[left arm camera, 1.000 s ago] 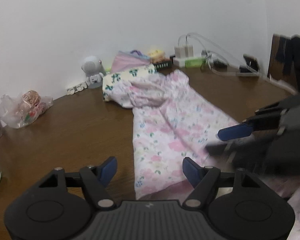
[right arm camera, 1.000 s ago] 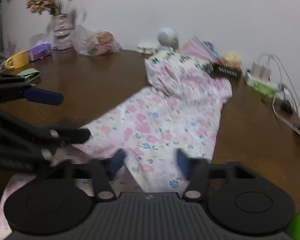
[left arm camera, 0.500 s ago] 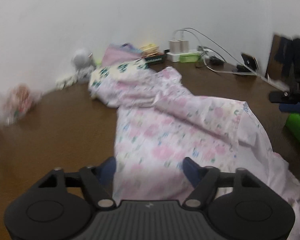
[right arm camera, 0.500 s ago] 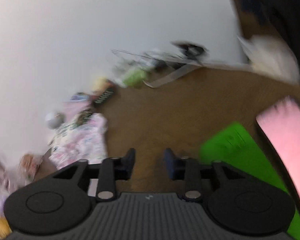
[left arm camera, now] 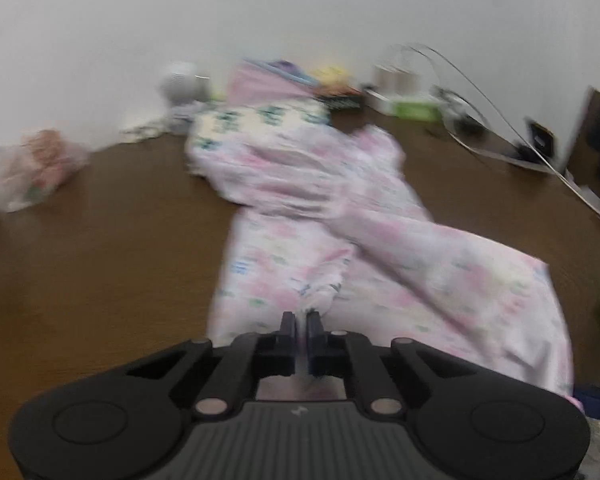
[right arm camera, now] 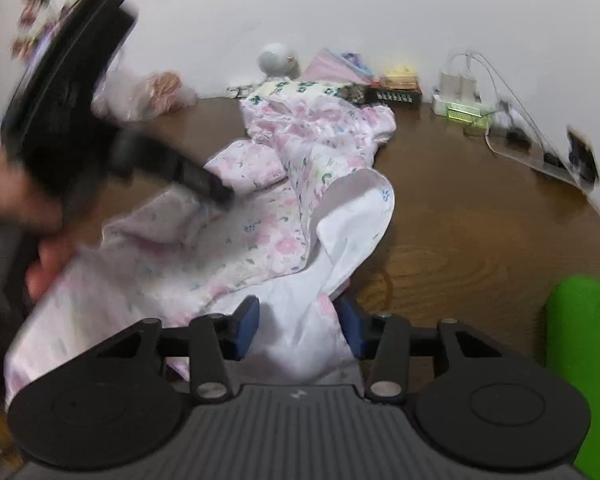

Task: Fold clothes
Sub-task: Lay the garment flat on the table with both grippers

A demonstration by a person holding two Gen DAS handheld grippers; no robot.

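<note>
Left gripper (left arm camera: pixel 300 322) had my floral pyjama garment (left arm camera: pixel 380 240) pinched tight, right gripper (right arm camera: pixel 300 318) gaping around its white edge

You see soft, even indoor light, no hard shadows; both views are smeared by motion blur, with dark, curved fisheye corners.

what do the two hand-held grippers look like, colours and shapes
Both share one build: a black body with a ribbed grey middle plate bearing a small logo, a round disc at each side, and black linkage arms with silver pivot pins. The right hand-held gripper has blue pads on its fingers. The left hand-held gripper shows black fingers; no cables or sleeves are visible.
</note>
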